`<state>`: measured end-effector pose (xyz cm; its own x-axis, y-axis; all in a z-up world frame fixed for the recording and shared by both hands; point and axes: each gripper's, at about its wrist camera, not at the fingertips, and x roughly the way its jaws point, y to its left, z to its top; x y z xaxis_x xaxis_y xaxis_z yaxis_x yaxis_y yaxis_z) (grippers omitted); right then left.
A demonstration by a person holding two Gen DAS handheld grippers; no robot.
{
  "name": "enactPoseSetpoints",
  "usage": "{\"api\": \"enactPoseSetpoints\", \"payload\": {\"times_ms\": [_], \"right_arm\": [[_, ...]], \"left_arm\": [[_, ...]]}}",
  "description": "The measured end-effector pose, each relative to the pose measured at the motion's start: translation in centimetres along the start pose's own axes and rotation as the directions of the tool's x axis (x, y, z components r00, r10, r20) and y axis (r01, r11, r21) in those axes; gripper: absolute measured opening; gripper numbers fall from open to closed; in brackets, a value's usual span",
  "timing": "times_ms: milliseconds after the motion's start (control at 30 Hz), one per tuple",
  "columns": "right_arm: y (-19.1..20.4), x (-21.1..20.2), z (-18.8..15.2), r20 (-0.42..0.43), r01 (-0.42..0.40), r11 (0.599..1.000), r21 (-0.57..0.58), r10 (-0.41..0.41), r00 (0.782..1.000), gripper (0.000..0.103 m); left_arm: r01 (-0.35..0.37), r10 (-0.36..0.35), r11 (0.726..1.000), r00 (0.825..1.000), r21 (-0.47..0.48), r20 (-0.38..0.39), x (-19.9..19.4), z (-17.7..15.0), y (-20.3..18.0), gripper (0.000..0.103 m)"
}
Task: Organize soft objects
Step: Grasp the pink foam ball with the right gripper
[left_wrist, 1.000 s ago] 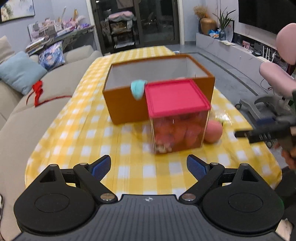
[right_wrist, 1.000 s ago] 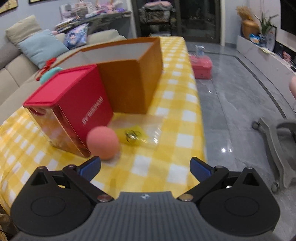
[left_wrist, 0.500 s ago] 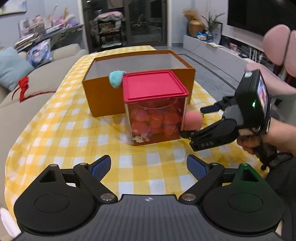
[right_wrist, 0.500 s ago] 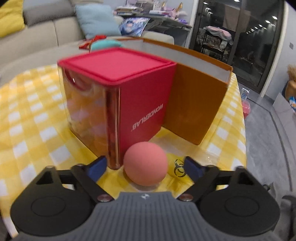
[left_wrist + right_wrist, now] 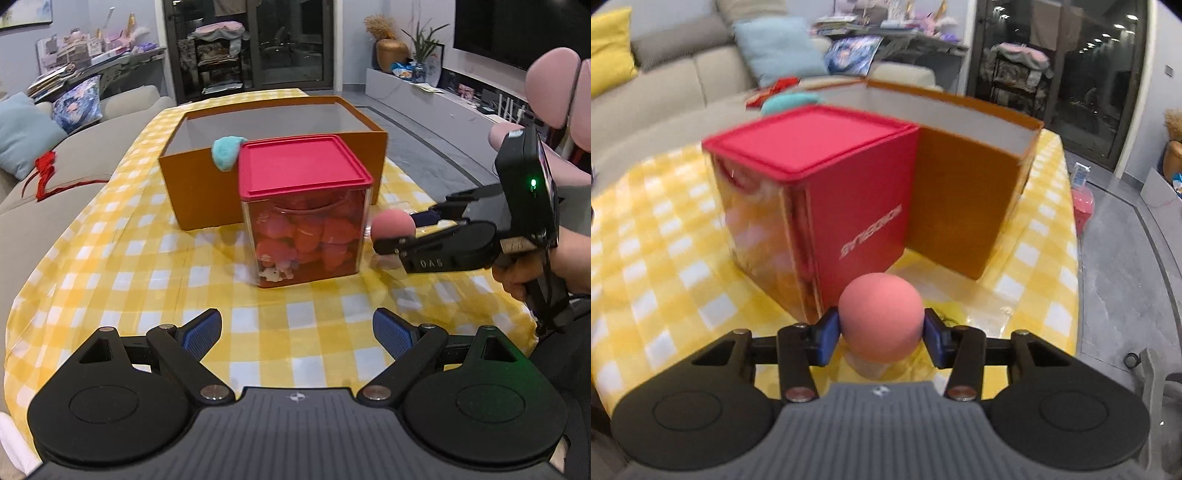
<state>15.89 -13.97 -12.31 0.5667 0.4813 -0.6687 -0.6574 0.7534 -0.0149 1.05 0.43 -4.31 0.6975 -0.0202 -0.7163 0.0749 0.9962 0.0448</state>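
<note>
- Sofa far left, with a blue cushion and a red ribbon on it.
- Surface has a yellow-and-white check cloth.
- Left gripper: jaws wide apart, nothing between them, hanging over bare cloth short of the tub.
- Orange box, open top, sits mid-surface. A teal soft thing is draped on its front rim, near the left corner of the tub's lid.
- Tub: clear walls, red lid on, standing in front of the box and close against it. Red and pink soft pieces fill it; a small white figure lies at the bottom.
- Ball: pink, soft, just right of the tub. Whether it touches the surface I cannot tell.
- Right gripper: jaws have just been closing and now sit about half shut with the ball between them, both blue pads against its sides.
- Right hand grips the handle at the far right; green light lit on the unit.
- A clear plastic wrapper lies on the cloth behind the ball.
</note>
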Motion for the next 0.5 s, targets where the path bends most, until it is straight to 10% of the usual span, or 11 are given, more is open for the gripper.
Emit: {"api": "enactPoseSetpoints", "payload": {"times_ms": [500], "right_arm": [[-8.3, -5.8, -2.2, -0.018, 0.207, 0.939, 0.274, -0.21, 0.978, 0.047]], "left_arm": [[0.222, -0.231, 0.971, 0.967, 0.086, 0.112, 2.6, 5.0, -7.5, 0.103]]}}
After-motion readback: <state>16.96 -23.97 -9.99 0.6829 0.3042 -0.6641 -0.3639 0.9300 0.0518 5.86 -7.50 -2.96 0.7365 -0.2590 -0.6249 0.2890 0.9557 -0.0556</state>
